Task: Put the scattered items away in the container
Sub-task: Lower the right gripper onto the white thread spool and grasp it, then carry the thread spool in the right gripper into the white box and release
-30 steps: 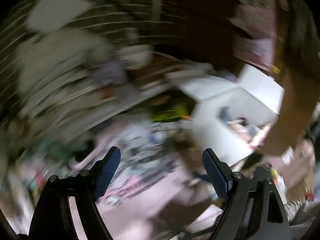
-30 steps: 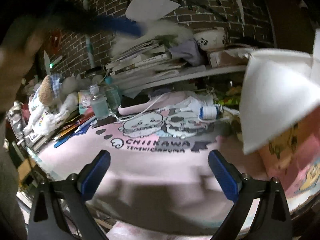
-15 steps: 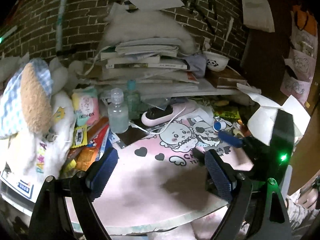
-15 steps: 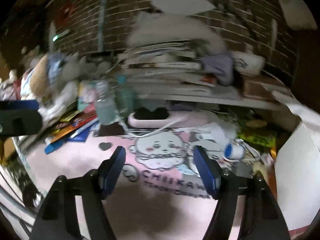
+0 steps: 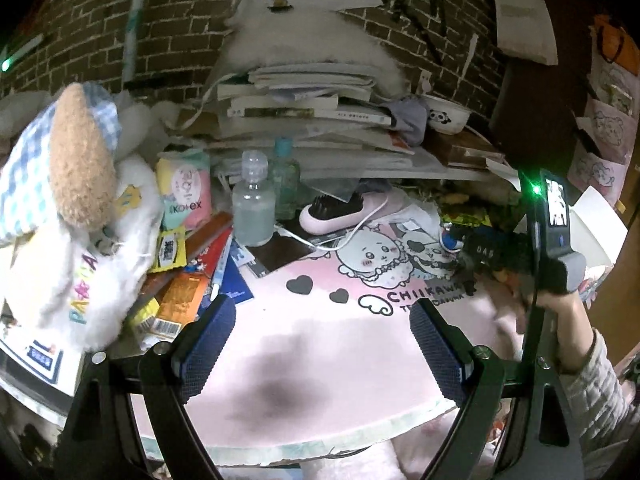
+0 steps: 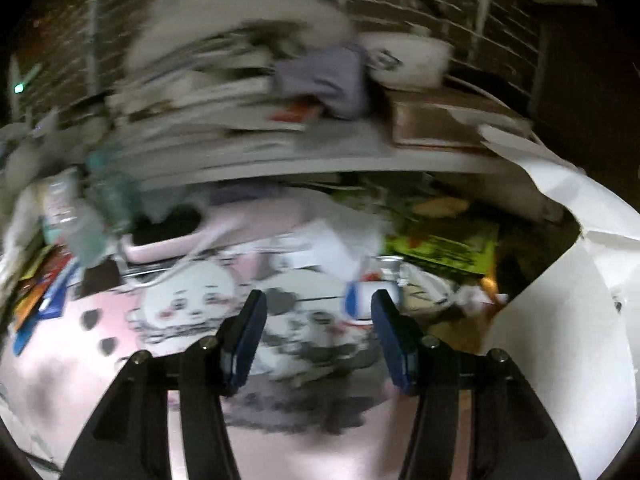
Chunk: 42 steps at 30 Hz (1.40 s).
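Left tongs [image 5: 320, 344] spread wide over bare pink mat [image 5: 304, 344] on the worktop, nothing between the pads. Right tongs [image 6: 318, 330] closing, still apart; nothing gripped. A small white roll with a blue end [image 6: 366, 300] lies just beyond their right pad, on the mat's cartoon print. White box [image 6: 560, 320], the container, stands at the right edge, flaps up. Clear bottle [image 5: 253, 200], pink brush [image 5: 344, 210] and snack packets [image 5: 180, 280] sit further left. Right-wrist view blurred.
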Motion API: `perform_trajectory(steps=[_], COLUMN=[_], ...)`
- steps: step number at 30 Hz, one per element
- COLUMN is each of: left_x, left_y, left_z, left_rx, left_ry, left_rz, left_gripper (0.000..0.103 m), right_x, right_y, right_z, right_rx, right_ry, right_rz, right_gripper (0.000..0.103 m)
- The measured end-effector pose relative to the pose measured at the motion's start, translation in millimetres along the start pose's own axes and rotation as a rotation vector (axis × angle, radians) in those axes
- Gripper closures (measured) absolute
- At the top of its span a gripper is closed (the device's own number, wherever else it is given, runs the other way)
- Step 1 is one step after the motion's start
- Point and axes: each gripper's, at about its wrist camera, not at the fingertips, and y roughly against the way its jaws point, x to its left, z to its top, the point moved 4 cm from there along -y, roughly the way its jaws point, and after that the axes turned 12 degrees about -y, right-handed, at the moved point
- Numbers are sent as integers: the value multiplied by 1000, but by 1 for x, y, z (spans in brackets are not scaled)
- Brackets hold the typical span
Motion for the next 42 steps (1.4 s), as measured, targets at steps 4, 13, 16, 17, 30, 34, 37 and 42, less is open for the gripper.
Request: perform_trajectory(steps=[4,13,16,17,30,34,37,42], left_x=[-2,-7,-9,-10,-9,-9,-10,-13], left_y=[-8,-20,-21,-22,-30,-32,-32,-33], left_z=[-2,-3,-3,-3,-6,-8,-10,-9], left_rx=[16,37,43,46,73,87,94,101], left_ry=[2,-7,-14,-19,-19,-23,-23,-28], left_rz=[-10,-35,-44,-43,-40,-36,-38,-43], left_gripper=[16,16,16,16,16,16,16,16], right_x=[-18,-33,-40,-42,-33,-19,-6,9], right_y=[-18,-49,-55,-57,-55,-33,-14,23], right_z=[5,1,1,1,2,-1,-1,-5], right_rx=[49,147,166,163,133,115,95,71], right_ry=[-51,-127,-147,-152,-138,-112,-72,3], right_rz=[-38,-65,-60,-60,-2,57,99,181], right_gripper=[52,52,52,52,70,70,70,71])
